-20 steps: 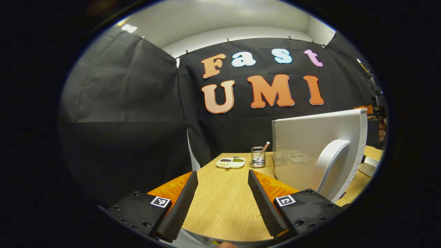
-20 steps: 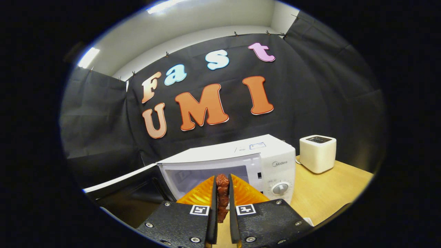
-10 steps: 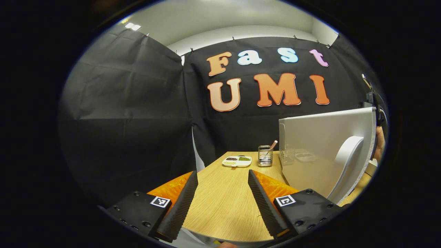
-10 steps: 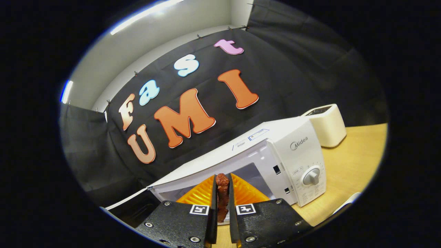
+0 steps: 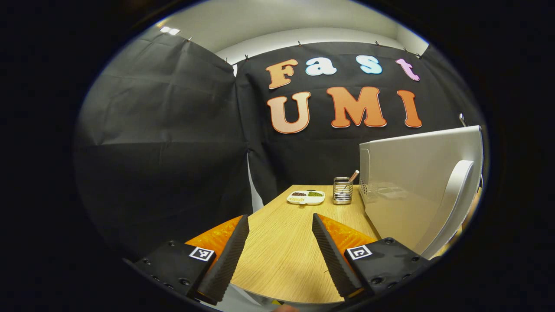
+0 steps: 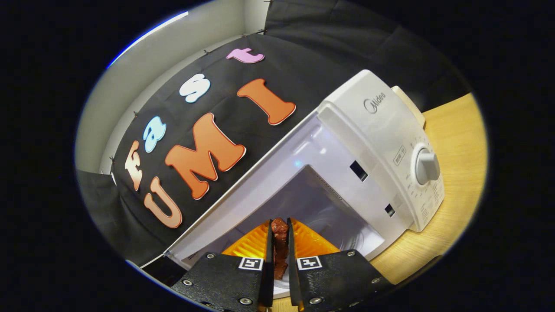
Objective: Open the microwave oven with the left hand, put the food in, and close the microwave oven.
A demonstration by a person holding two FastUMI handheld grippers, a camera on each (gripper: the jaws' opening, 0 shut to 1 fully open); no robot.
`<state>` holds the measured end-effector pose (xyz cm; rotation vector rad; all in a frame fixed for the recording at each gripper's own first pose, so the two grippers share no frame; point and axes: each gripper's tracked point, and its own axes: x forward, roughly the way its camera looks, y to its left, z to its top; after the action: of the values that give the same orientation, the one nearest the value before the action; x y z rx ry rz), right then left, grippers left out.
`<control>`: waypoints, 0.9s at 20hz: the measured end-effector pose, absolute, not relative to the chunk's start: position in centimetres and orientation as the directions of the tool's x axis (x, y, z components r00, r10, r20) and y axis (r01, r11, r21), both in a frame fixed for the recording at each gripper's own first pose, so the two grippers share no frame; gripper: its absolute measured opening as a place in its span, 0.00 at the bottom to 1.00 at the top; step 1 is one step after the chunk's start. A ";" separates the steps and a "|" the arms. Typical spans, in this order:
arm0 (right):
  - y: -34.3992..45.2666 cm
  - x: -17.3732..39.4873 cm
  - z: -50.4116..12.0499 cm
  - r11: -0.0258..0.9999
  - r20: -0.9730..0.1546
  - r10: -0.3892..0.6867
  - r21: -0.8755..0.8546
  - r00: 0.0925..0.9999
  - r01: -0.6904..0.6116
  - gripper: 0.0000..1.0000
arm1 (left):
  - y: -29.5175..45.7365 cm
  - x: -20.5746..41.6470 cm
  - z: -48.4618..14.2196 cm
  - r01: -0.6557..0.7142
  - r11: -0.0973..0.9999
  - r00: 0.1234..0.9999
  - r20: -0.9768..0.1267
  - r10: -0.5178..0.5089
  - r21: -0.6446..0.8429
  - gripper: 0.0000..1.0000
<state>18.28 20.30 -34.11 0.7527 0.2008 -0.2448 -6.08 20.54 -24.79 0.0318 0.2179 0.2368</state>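
The white microwave (image 6: pixel 381 130) stands open, its pale cavity (image 6: pixel 312 203) facing me in the right gripper view, which is rolled to one side. My right gripper (image 6: pixel 279 227) is shut on a dark reddish-brown piece of food (image 6: pixel 279 247), held just in front of the cavity mouth. In the left gripper view the swung-out microwave door (image 5: pixel 412 190) with its curved white handle (image 5: pixel 451 203) stands at the right. My left gripper (image 5: pixel 277 223) is open over the wooden table (image 5: pixel 282 251), holding nothing, left of the door.
A white divided dish (image 5: pixel 306 197) with dark and green fillings and a wire utensil holder (image 5: pixel 342 195) sit at the table's far end. A white toaster-like box (image 6: pixel 407 104) peeks from behind the microwave. Black cloth walls close in the booth.
My right gripper has moved closer to the open microwave and rolled over, so the cavity looms larger. The left gripper has drifted slightly left, staying open.
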 end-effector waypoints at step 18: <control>21.7 21.6 -40.3 0.865 -0.379 -0.195 0.368 0.905 0.341 0.29 | 19.7 -6.6 -24.2 -0.222 0.975 0.954 -0.203 0.221 0.016 0.91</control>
<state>21.63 21.70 -40.25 0.4440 0.3398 -0.2860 -6.56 19.66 -24.22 -0.0068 0.2055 0.2248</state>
